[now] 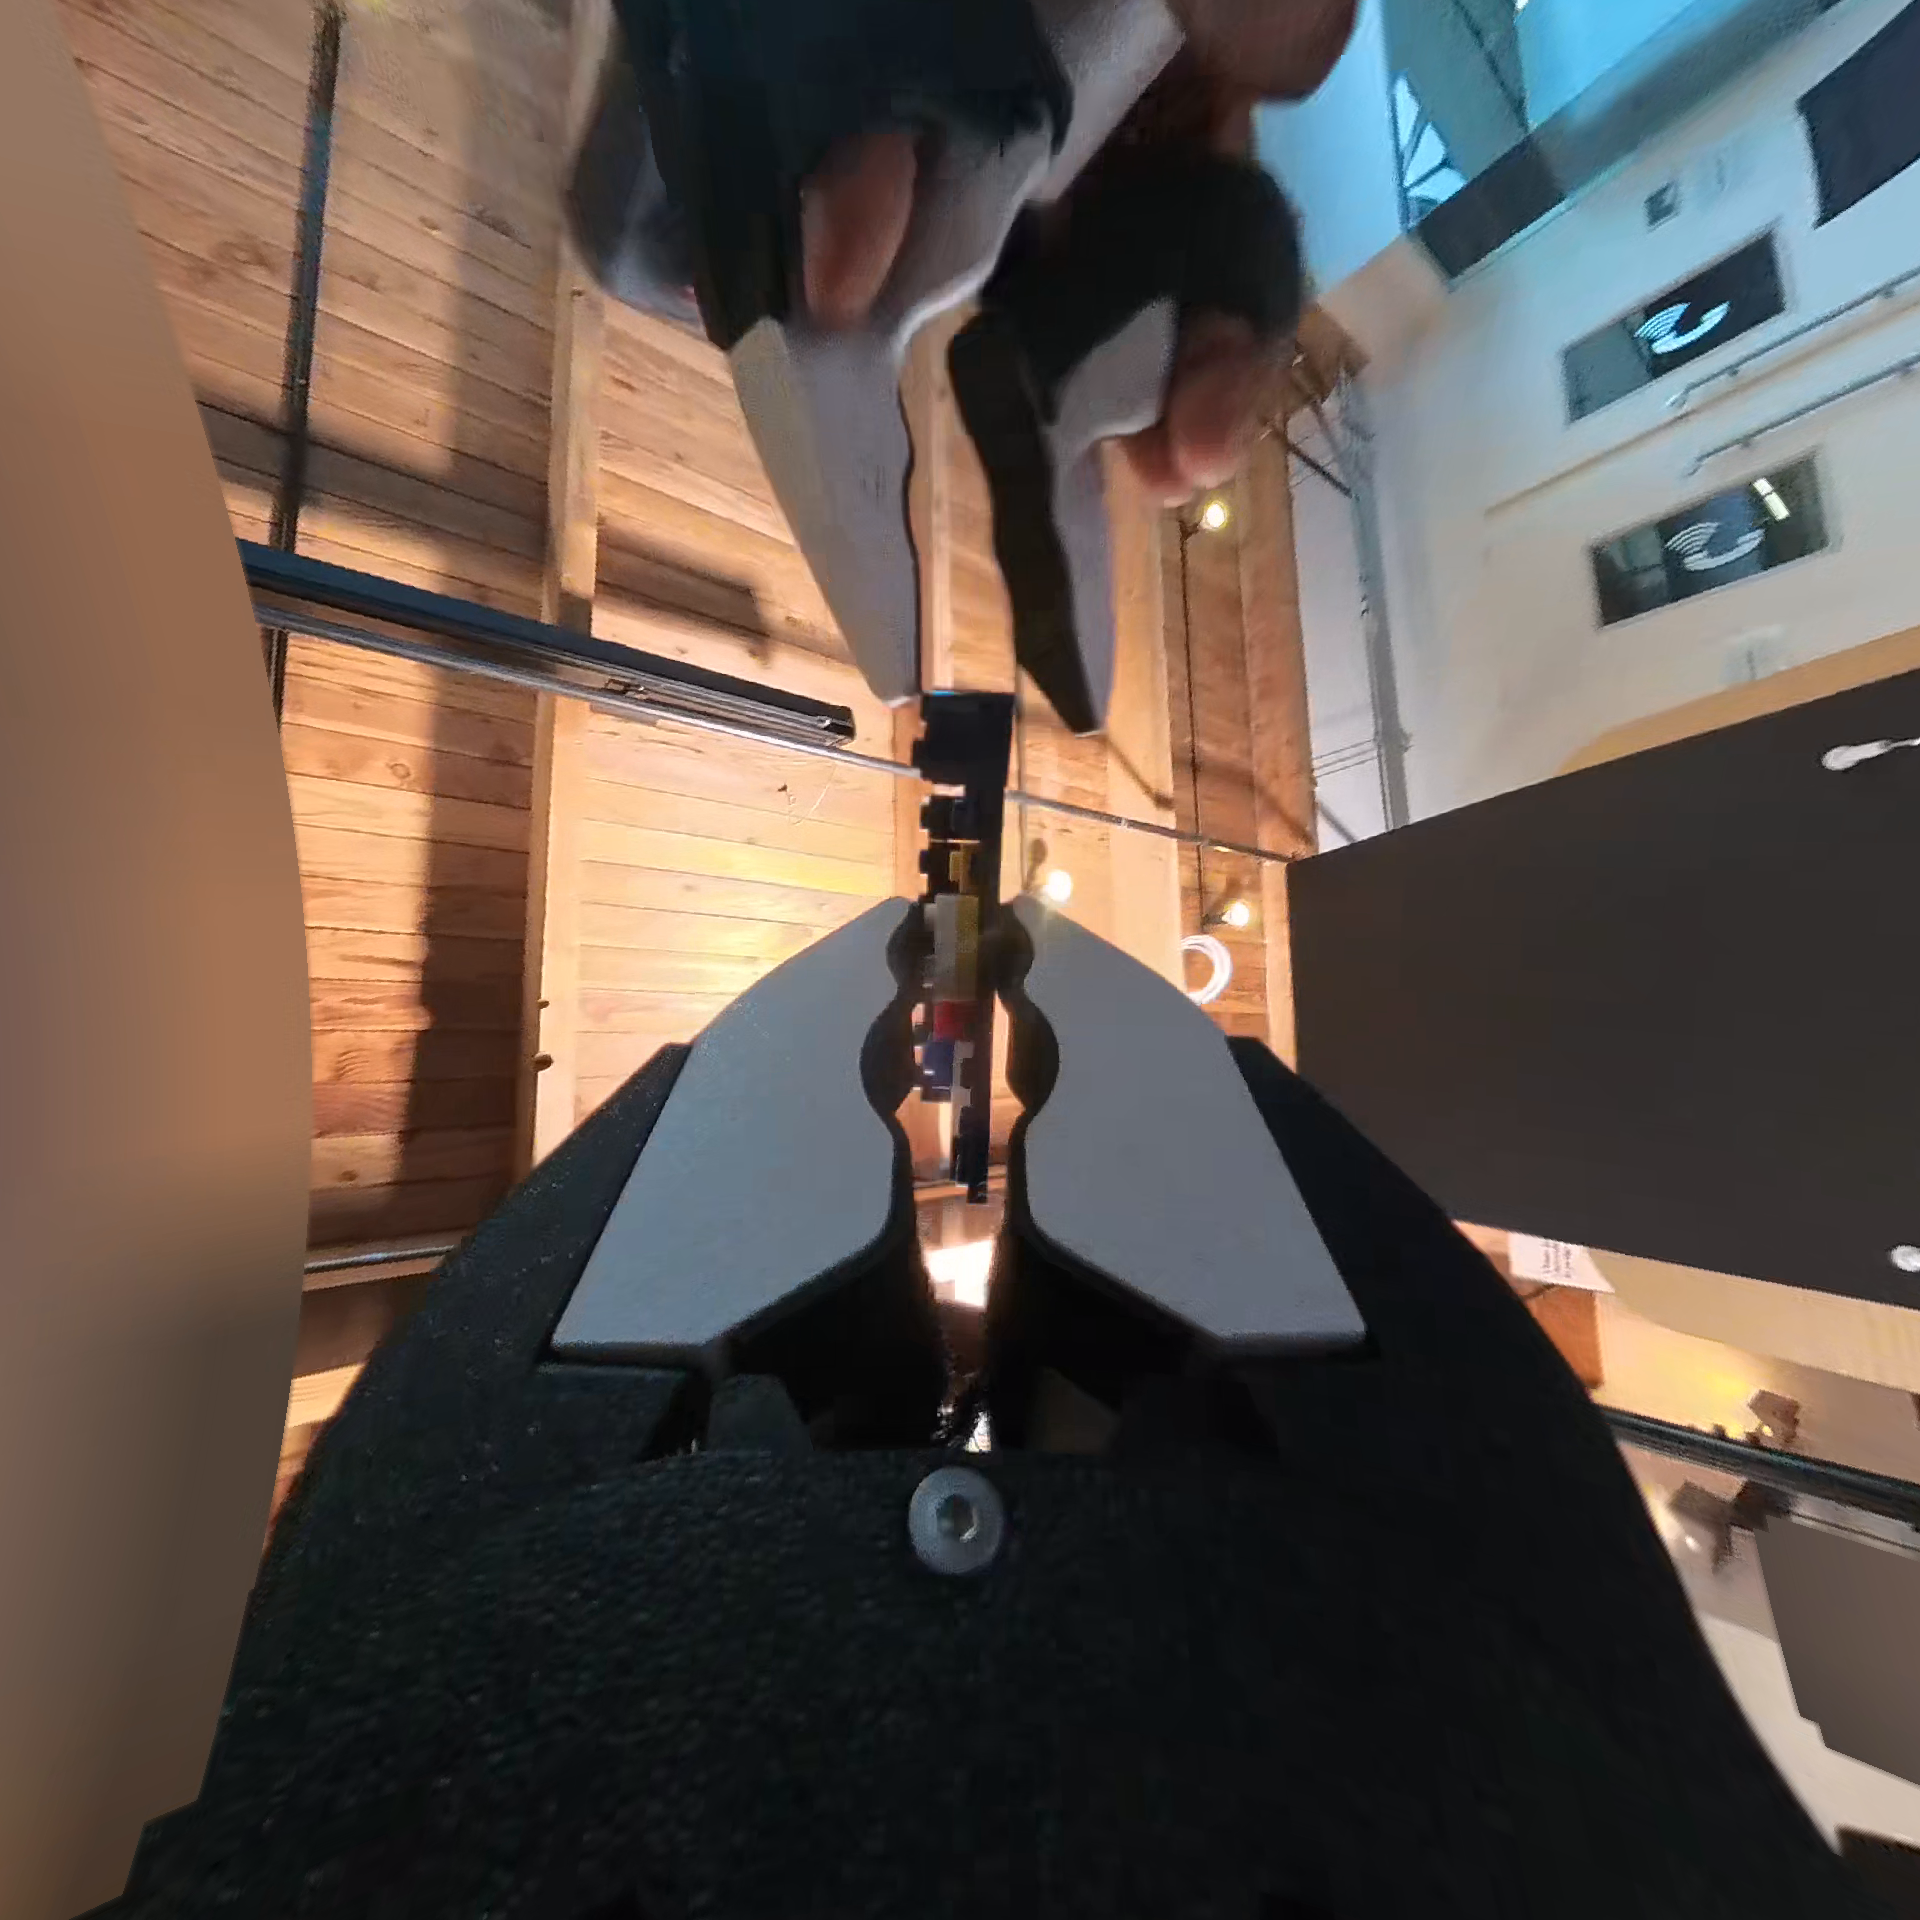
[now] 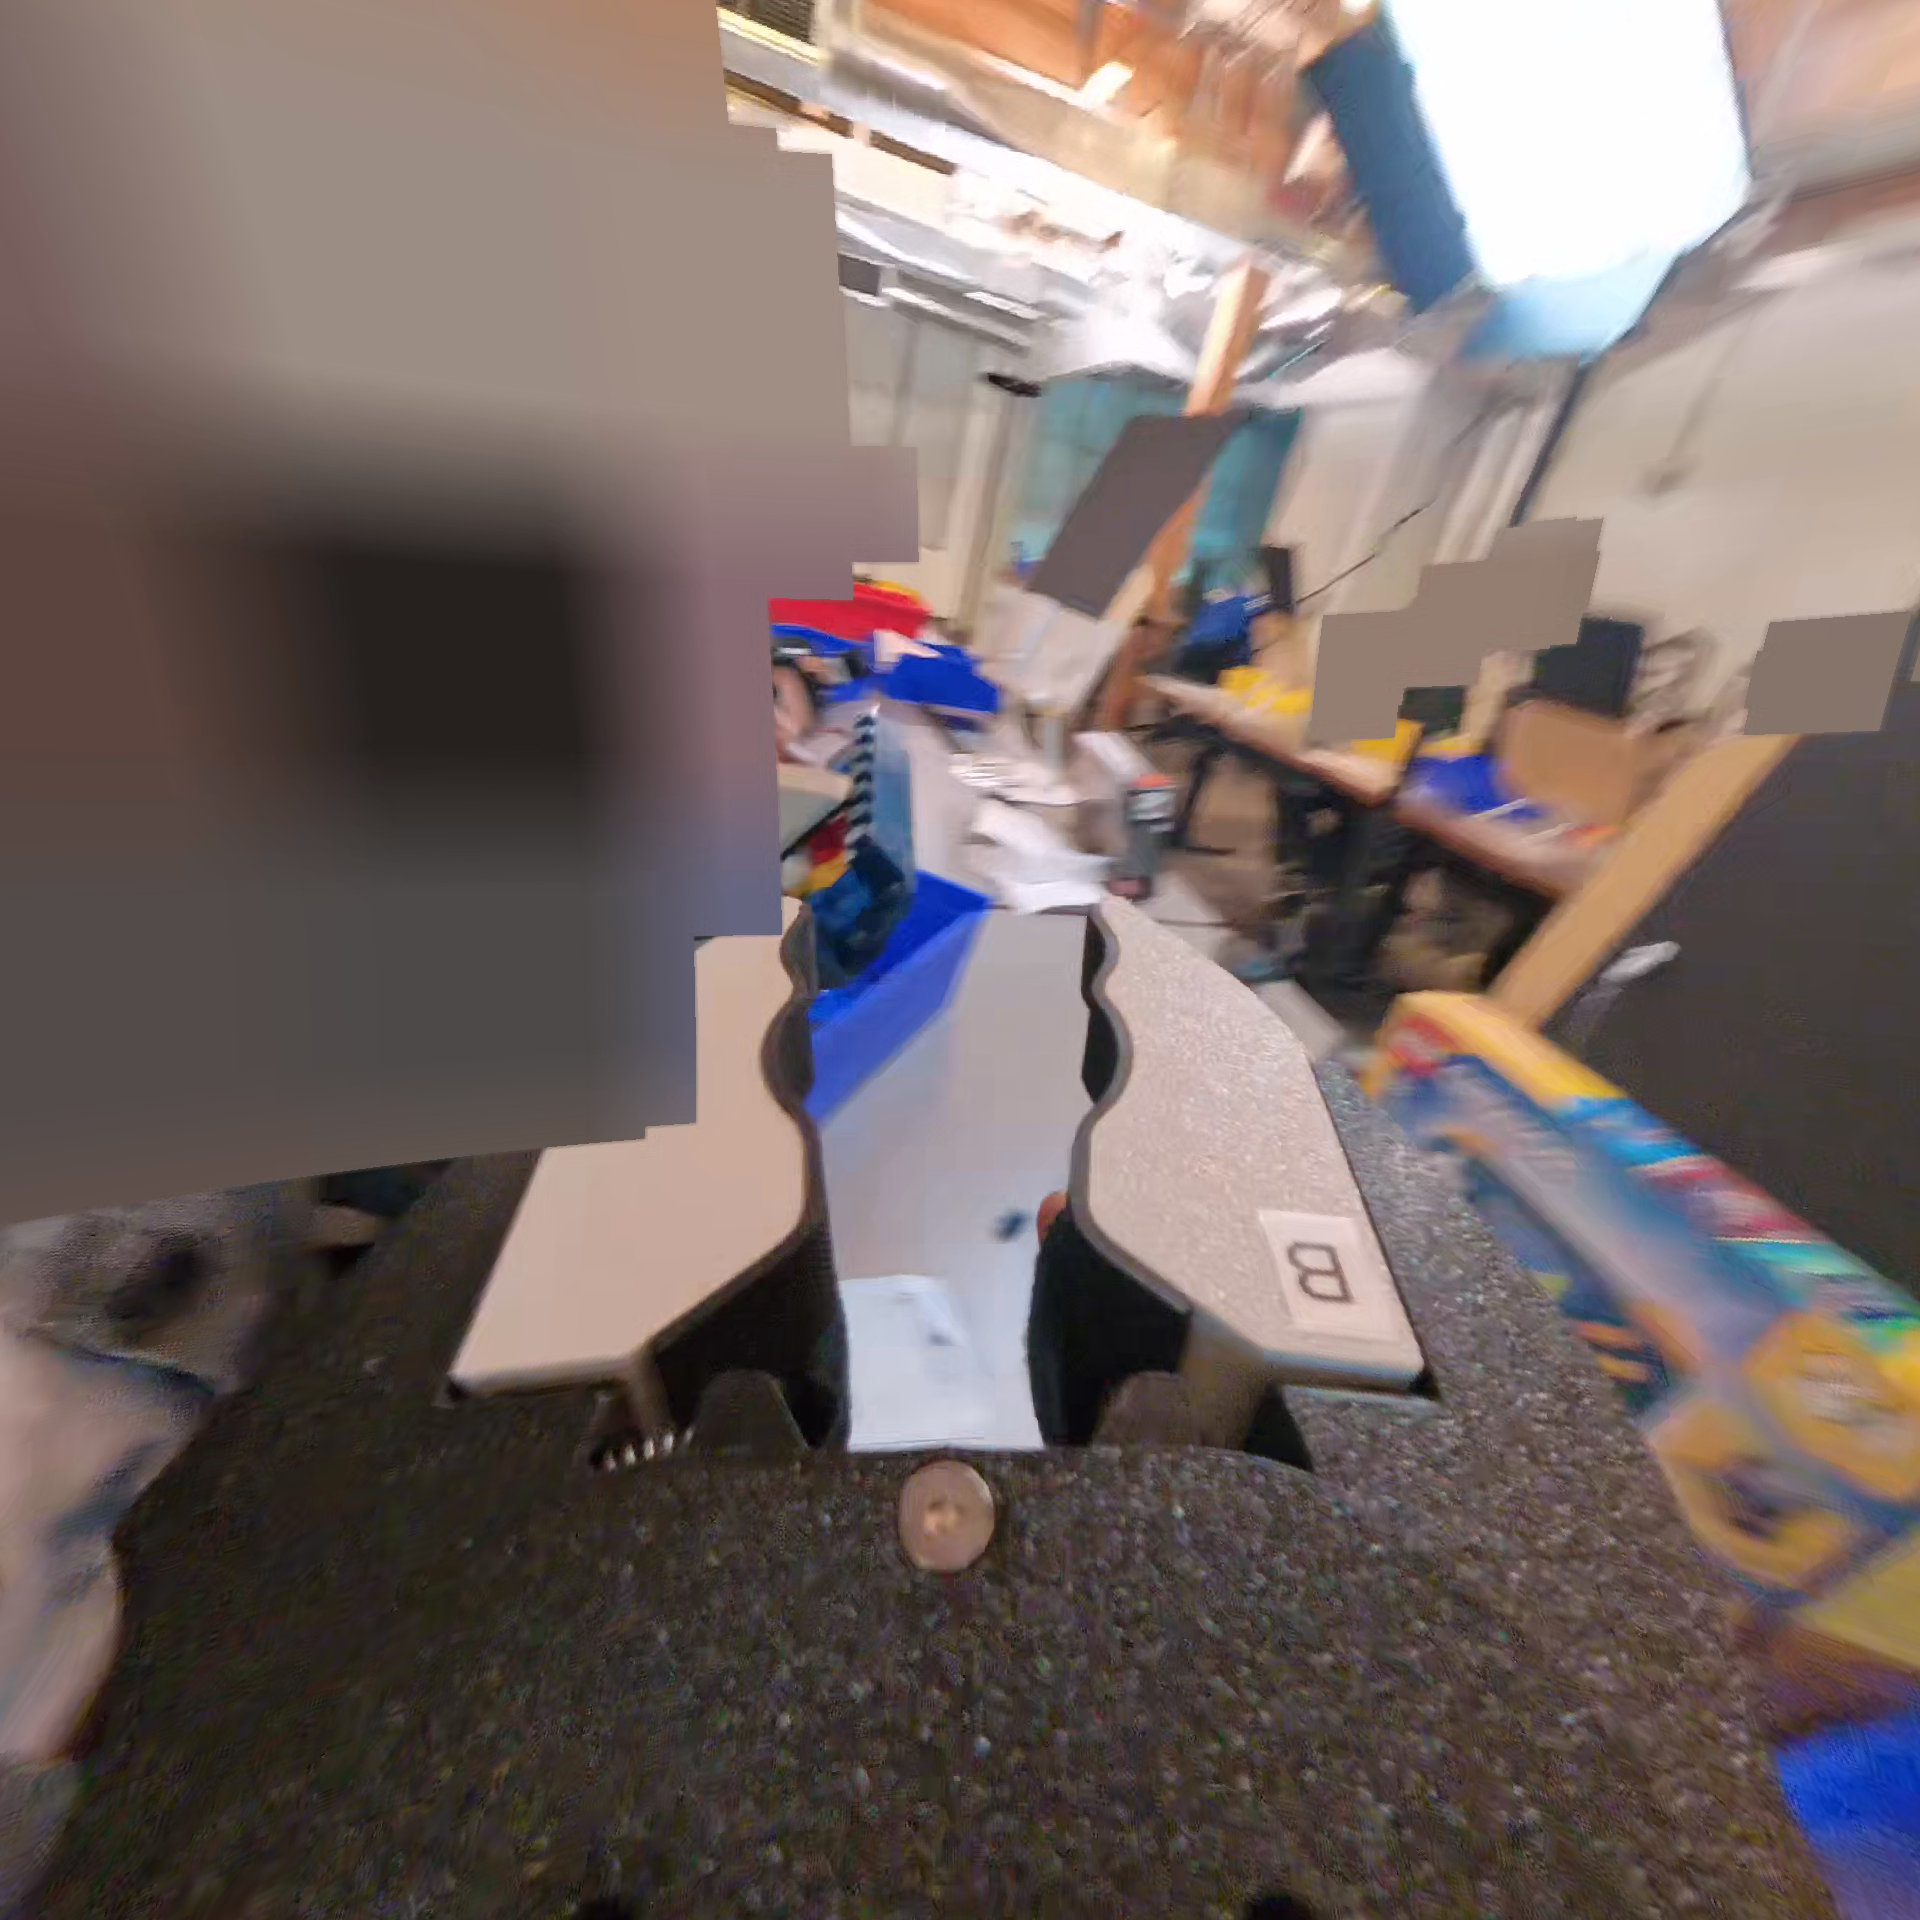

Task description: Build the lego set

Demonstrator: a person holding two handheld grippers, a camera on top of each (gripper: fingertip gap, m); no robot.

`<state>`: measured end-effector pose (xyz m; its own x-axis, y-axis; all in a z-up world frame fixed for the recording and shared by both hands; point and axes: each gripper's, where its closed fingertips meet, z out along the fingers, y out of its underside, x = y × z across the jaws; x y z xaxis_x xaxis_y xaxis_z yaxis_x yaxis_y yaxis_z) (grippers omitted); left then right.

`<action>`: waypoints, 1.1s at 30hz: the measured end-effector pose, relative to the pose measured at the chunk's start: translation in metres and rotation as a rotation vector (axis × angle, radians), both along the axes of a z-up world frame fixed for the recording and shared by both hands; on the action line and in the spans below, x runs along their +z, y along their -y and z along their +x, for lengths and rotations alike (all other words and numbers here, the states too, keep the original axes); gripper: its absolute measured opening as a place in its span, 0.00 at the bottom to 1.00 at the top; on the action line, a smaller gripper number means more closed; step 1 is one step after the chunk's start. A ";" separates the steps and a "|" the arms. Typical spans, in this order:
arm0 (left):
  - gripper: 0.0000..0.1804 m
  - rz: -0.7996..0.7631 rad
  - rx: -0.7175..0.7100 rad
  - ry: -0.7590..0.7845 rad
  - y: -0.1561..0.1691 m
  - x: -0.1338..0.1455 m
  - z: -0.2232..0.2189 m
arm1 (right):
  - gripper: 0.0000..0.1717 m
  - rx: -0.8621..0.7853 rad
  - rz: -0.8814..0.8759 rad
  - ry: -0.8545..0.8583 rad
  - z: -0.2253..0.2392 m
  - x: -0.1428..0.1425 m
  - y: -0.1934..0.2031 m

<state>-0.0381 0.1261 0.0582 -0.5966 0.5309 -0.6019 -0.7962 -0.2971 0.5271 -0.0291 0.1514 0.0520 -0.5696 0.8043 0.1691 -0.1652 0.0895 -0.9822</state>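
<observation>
My left view is sharp up close, lit warmly by small bulbs on the plank wall. My right view is motion-smeared throughout; a skylight overexposes. Both bow at the edges.

Left wrist view faces up at wooden ceiling; right faces across cluttered room.

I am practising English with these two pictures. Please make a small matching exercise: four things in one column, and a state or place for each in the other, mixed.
1. left gripper
2. right gripper
3. brick assembly
4. colourful box

a. open, with nothing between its fingers
b. at the right edge of the right wrist view
c. shut on a plate of toy bricks
d. dark, studded, edge-on, standing up past the fingertips

Pairs: 1-c, 2-a, 3-d, 4-b
</observation>
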 end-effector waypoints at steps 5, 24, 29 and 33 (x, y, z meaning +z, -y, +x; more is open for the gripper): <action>0.06 0.064 -0.016 -0.027 0.013 0.010 0.006 | 0.27 0.252 -0.146 0.127 0.009 -0.004 0.036; 0.06 0.059 -0.052 -0.040 0.013 0.009 0.014 | 0.13 0.317 -0.187 0.121 0.012 -0.004 0.046; 0.06 0.021 -0.082 0.041 0.006 0.008 0.009 | 0.16 0.260 -0.141 0.082 0.009 -0.004 0.040; 0.06 -0.073 -0.049 0.236 -0.013 0.000 -0.019 | 0.33 -0.050 0.100 -0.052 -0.005 -0.004 0.013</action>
<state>-0.0571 0.1390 0.0586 -0.4091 0.5062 -0.7592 -0.9125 -0.2229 0.3430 -0.0339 0.1387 0.0483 -0.5174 0.8092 0.2783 -0.2086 0.1962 -0.9581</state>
